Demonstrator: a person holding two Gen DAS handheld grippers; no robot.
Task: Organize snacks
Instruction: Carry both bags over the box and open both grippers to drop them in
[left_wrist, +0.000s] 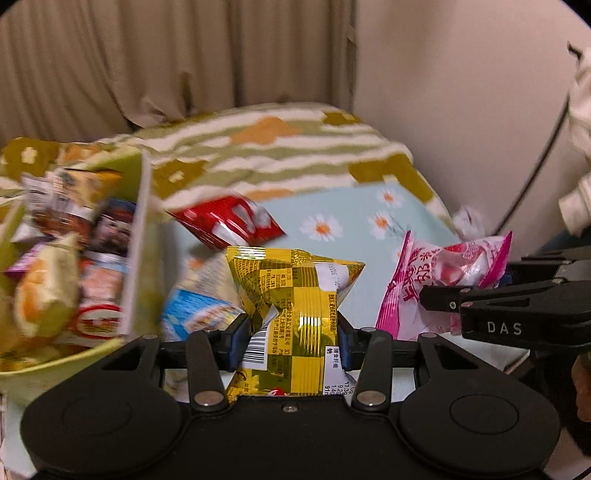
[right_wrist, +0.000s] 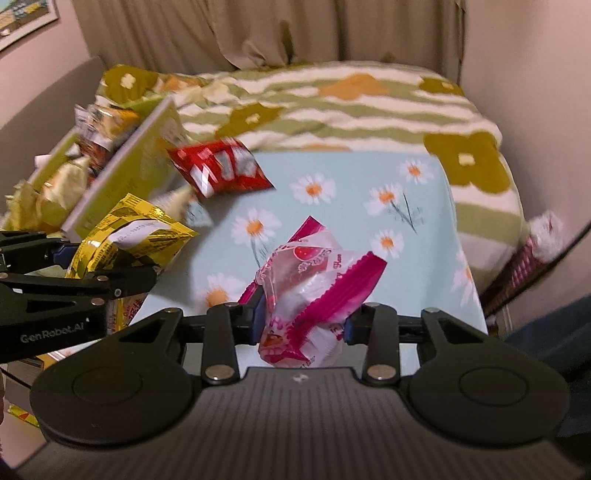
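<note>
Snacks already fill the green bin (left_wrist: 138, 236) at the bed's left edge; left gripper (left_wrist: 293, 345) clamps a yellow packet (left_wrist: 295, 295), right gripper (right_wrist: 301, 321) a pink packet (right_wrist: 306, 280); a red packet (left_wrist: 229, 221) remains.

Two wrist views, angled down, close, sharing the daisy cloth (left_wrist: 354, 221)

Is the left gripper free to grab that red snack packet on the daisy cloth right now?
Probably not: the left gripper is shut on the yellow snack packet, though the red packet lies unobstructed.
</note>
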